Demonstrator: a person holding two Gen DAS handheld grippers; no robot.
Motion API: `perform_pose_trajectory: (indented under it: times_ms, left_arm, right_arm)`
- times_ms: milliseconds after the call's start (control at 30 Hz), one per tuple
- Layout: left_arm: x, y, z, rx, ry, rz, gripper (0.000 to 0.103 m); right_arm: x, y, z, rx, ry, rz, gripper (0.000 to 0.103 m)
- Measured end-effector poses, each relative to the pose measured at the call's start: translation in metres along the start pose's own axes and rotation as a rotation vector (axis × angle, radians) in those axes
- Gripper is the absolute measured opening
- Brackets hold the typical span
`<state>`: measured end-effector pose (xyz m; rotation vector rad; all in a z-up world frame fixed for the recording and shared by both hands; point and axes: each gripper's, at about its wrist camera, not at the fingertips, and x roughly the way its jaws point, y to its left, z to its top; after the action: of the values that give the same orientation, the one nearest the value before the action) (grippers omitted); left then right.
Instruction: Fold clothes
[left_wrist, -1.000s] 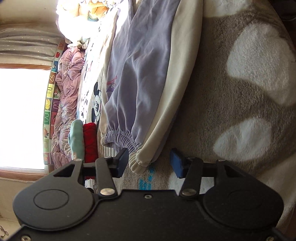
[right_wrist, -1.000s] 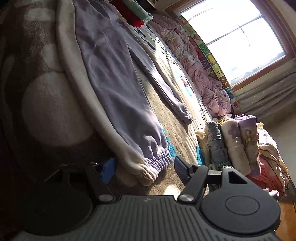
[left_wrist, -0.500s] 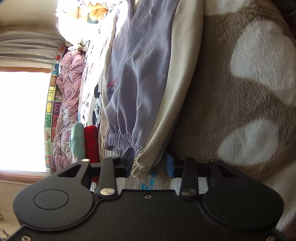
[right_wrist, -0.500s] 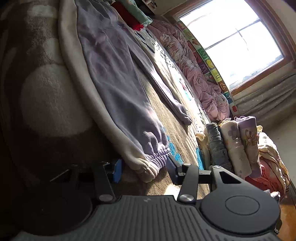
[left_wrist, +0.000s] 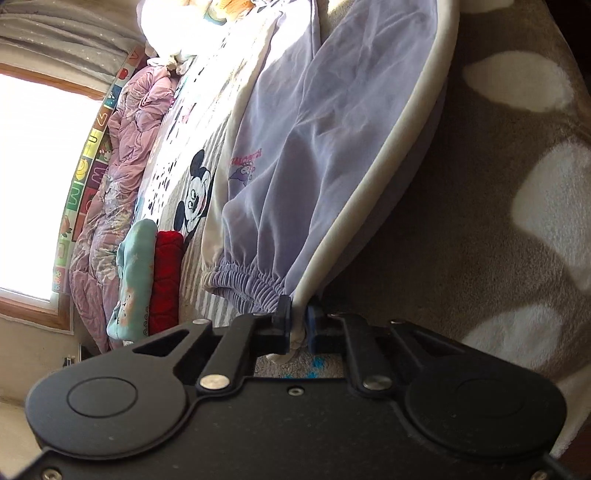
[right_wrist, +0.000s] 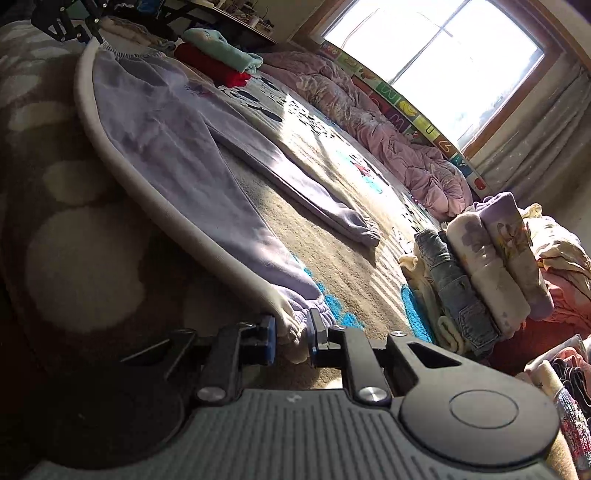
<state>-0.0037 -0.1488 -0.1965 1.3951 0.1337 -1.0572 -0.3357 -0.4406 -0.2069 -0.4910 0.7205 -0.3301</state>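
Lying flat on a fuzzy brown blanket (right_wrist: 85, 266) are the purple pants (right_wrist: 177, 147), with a cream stripe down the side. The left tongs (left_wrist: 298, 325) have just squeezed shut and now pinch the waistband end of the pants at the cream edge. The right tongs (right_wrist: 291, 338) have just been closing too, and they pinch the leg cuff between their blue pads. The other leg stretches out across the blanket. Near the right tongs sits a pile of folded clothes (right_wrist: 476, 258). A red and a green folded thing (left_wrist: 147, 280) rest farther off.
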Motion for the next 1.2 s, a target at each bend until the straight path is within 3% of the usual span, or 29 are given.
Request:
perform_pose_trajectory:
  times_ms: [200, 333, 500, 600, 933, 1200]
  left_arm:
    - [0.002, 0.049, 0.03, -0.037, 0.017, -0.009, 0.008]
    - [0.02, 0.085, 0.046, -0.121, 0.037, -0.022, 0.008]
    - [0.06, 0.109, 0.042, -0.249, 0.082, -0.018, 0.008]
    - [0.079, 0.113, 0.036, -0.325, 0.085, -0.054, 0.007]
    - [0.123, 0.142, 0.023, -0.54, 0.074, -0.175, 0.007]
    - [0.14, 0.169, 0.015, -0.729, 0.044, -0.21, 0.007]
  right_arm:
    - [0.025, -0.053, 0.043, 0.007, -0.007, 0.029, 0.017]
    - [0.059, -0.09, 0.066, 0.021, 0.013, 0.069, 0.015]
    - [0.107, -0.126, 0.085, 0.054, 0.068, 0.089, 0.014]
    - [0.137, -0.148, 0.09, 0.103, 0.099, 0.097, 0.014]
    - [0.198, -0.17, 0.116, 0.103, 0.17, 0.115, 0.013]
    - [0.241, -0.183, 0.13, 0.109, 0.24, 0.151, 0.013]
